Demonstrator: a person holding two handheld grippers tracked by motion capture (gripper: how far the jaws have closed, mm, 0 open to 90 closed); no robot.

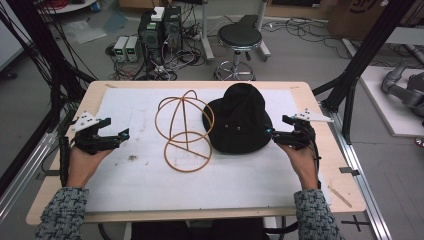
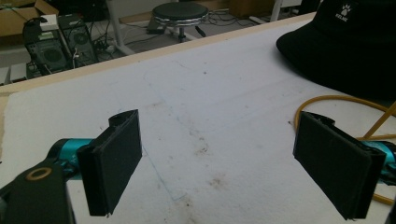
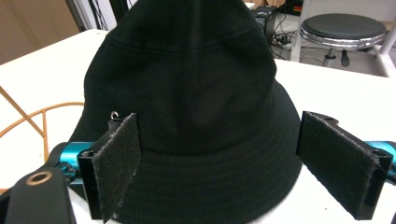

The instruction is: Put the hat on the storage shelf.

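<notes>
A black bucket hat (image 1: 239,120) of soft woven cloth, with a rounded crown and a stitched, drooping brim, sits on the white, lightly stained sheet (image 1: 125,185) that covers the pale wooden surface (image 1: 345,197), right of centre. Just beside it on the left stands a hat stand (image 1: 184,131) of thin orange wire, two hoops joined by crossed arcs, its upper hoop close against the brim. The right gripper (image 1: 278,136) lies at the hat's right edge, its jaws spread wide; in the right gripper view the black, felt-like pads (image 3: 116,165) flank the brim without closing on it, and a small metal eyelet (image 3: 113,114) shows on the crown. The left gripper (image 1: 116,136) rests well apart at the left of the sheet, jaws likewise wide open and holding nothing. The left gripper view shows a small white logo (image 2: 342,11) with a paw mark on the hat; its letters are too blurred to read. Beyond the surface stands a round black stool (image 1: 239,37) with a chrome base.
</notes>
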